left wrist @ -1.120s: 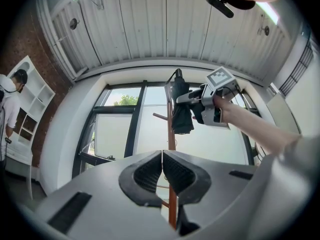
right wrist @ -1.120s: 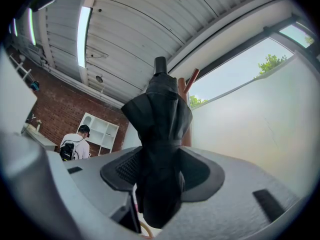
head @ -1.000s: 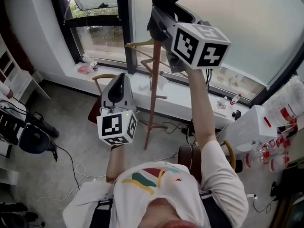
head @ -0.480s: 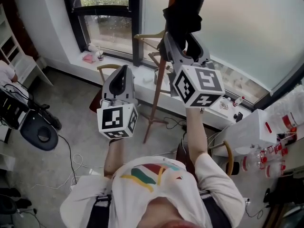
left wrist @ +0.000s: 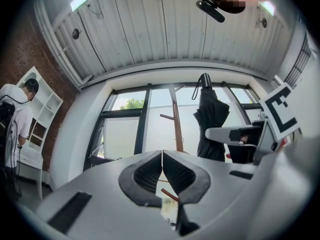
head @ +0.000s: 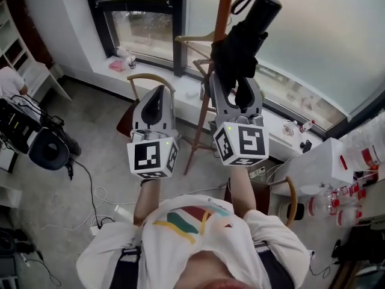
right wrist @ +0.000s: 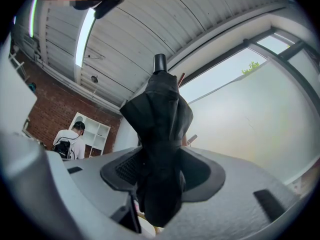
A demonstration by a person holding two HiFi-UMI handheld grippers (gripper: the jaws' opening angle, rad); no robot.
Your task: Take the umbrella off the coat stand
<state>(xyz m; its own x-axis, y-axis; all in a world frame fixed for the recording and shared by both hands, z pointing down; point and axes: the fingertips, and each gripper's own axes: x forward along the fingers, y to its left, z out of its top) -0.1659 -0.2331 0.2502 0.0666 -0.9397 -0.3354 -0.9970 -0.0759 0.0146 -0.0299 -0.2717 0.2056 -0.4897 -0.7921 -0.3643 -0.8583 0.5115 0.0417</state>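
Both tools are closed: right tool (head: 236, 84) clamped on the folded umbrella (head: 243, 38), left tool (head: 157, 92) empty. Draw it clear of the coat stand's (head: 224, 2) pegs.

I see a grey concrete floor (head: 102, 152) bearing the wooden coat stand (head: 198, 134). A chair (head: 124, 124) stands left of the stand, and cables (head: 90, 188) trail further left. Behind the stand, a white window ledge (head: 278, 130) holds a pink item (head: 115, 65) and a cup (head: 130, 61).
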